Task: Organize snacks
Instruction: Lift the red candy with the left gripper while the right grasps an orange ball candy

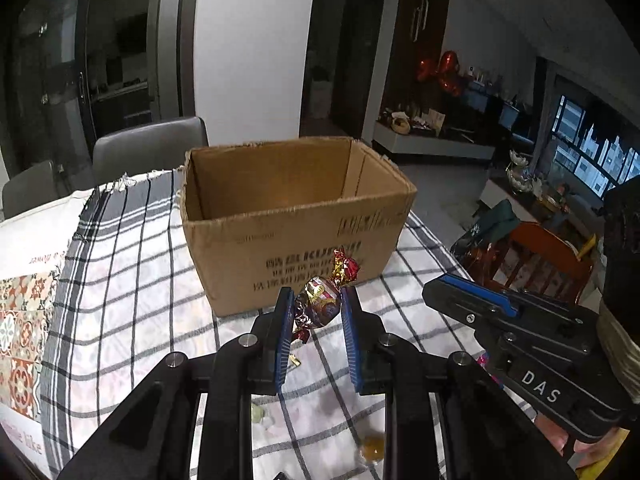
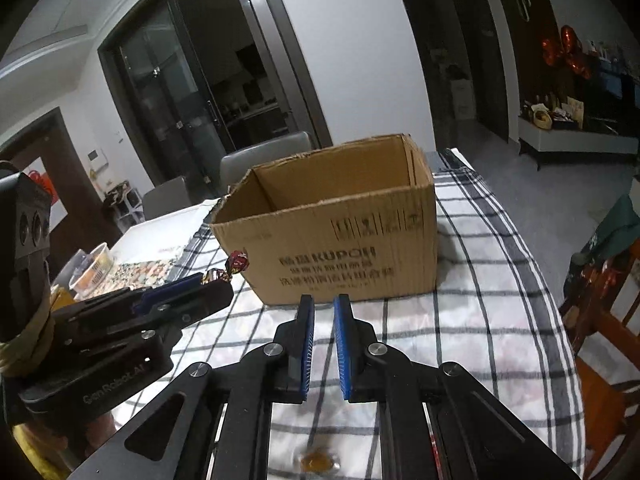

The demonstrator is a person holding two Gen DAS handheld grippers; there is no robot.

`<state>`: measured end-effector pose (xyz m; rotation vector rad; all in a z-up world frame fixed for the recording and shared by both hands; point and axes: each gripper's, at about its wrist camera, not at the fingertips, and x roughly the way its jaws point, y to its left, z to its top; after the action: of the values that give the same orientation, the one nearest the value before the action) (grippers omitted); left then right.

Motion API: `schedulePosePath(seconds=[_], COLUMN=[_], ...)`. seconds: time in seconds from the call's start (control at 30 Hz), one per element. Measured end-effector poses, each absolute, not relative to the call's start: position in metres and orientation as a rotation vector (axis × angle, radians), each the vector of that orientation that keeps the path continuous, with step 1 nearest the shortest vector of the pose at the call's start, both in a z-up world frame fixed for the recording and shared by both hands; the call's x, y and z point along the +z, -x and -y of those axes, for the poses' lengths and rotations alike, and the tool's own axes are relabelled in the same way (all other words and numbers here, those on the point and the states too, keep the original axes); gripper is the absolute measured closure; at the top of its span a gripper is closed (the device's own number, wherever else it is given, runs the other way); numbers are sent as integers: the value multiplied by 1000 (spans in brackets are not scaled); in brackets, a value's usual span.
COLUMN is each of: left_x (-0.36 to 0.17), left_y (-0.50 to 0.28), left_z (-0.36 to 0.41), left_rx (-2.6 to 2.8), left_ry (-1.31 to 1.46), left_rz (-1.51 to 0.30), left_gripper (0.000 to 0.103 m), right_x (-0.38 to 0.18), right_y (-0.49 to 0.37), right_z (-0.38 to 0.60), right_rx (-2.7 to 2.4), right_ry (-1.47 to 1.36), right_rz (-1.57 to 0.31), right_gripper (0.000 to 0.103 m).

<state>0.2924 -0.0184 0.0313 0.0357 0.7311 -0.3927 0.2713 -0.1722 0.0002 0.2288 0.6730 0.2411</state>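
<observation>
- Left wrist view: at far left, a tile-patterned printed mat (image 1: 24, 312) lies on the worktop beside a black-and-white checked cloth (image 1: 132, 280), with a grey chair back (image 1: 148, 148) behind.
- Centre: an open brown cardboard box (image 1: 296, 216), printed with dark lettering, stands upright on the cloth, its inside empty as far as can be seen.
- Below the box, the left gripper (image 1: 316, 312) has its blue-padded fingers (image 1: 285, 320) drawn narrow around a round foil-wrapped candy (image 1: 320, 304) in maroon and gold, held clear above the cloth just in front of the box's near wall; one twisted red-gold wrapper end sticks up.
- Low on the cloth, a small amber wrapped sweet (image 1: 372, 450) lies between the gripper's arms.
- At right, the right gripper (image 1: 444, 290) juts in from the side, near the left one but apart.
- Right wrist view: the left gripper appears at left with the candy at its tip, beside the box's left corner.
- Centre: the right gripper's blue fingers (image 2: 342, 340) stand close together with nothing between them, aimed at the box front.
- At right, an orange wooden chair (image 2: 608, 328) stands beside the worktop.
</observation>
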Motion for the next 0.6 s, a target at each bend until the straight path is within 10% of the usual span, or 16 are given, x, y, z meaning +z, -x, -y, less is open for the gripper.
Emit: schedulePosePath(seconds=[0.6], left_x=[8], left_y=[-245], left_z=[8], left_rx=[-384], left_ry=[-17], left_rz=[-759], left_gripper=[79], right_x=[-36], right_y=[-230], right_z=[154], right_rx=[304], right_ry=[-170], right_rz=[-802], right_gripper=[76])
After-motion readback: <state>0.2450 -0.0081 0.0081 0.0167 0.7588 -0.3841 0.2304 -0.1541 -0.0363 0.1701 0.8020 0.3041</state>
